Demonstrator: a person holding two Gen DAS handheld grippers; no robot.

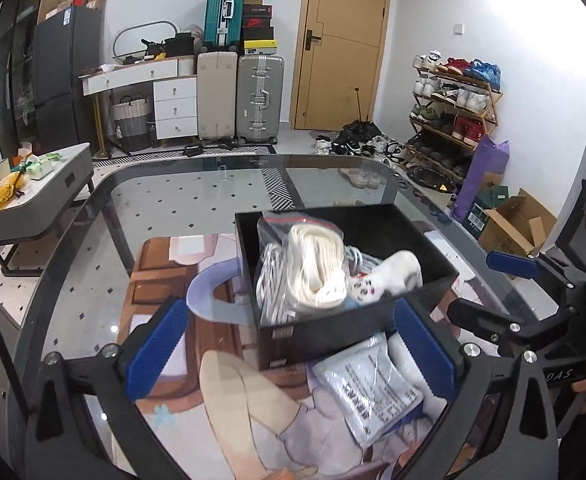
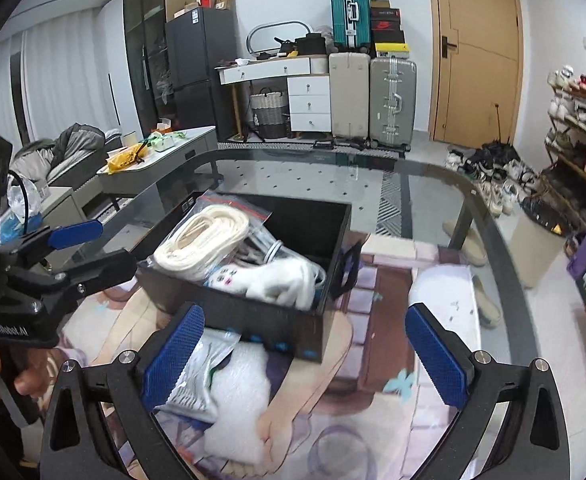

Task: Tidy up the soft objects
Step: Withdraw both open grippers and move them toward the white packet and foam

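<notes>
The pouch (image 1: 367,390) lies flat on the mat (image 1: 221,392), against the near wall of the black box (image 1: 333,330) and over a white foam piece (image 2: 237,404). Judged light, limp and slippery; best pinched at a free edge. The box already holds a bagged rope coil (image 1: 317,264) and a white sock (image 1: 389,276). The left gripper (image 1: 293,350) stands wide and empty above the pouch, angled downward. The right gripper (image 2: 305,354) likewise stands wide, holding nothing.

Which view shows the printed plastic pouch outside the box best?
Left wrist view: the printed plastic pouch lies nearly whole, text facing up, before the black box. In the right wrist view, the pouch is partly hidden behind a gripper finger.
</notes>
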